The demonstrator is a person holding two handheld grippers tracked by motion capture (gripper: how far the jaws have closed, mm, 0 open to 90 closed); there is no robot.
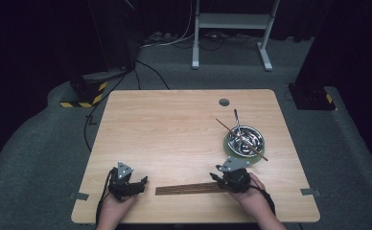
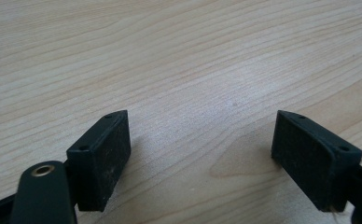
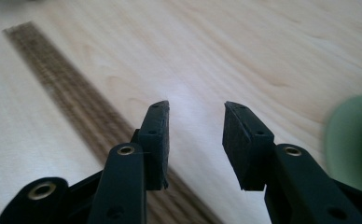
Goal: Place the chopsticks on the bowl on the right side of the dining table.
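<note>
Both grippers sit low at the near edge of the counter: the left gripper is released and empty, well apart from a dark wooden strip. The right gripper, jaws parted with nothing between them, hovers at the strip's right end, near a steel bowl on a green plate.

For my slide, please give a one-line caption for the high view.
Two hand-held grippers, left gripper and right gripper, rest near a dark wooden strip; a steel bowl holds a chopstick.
</note>
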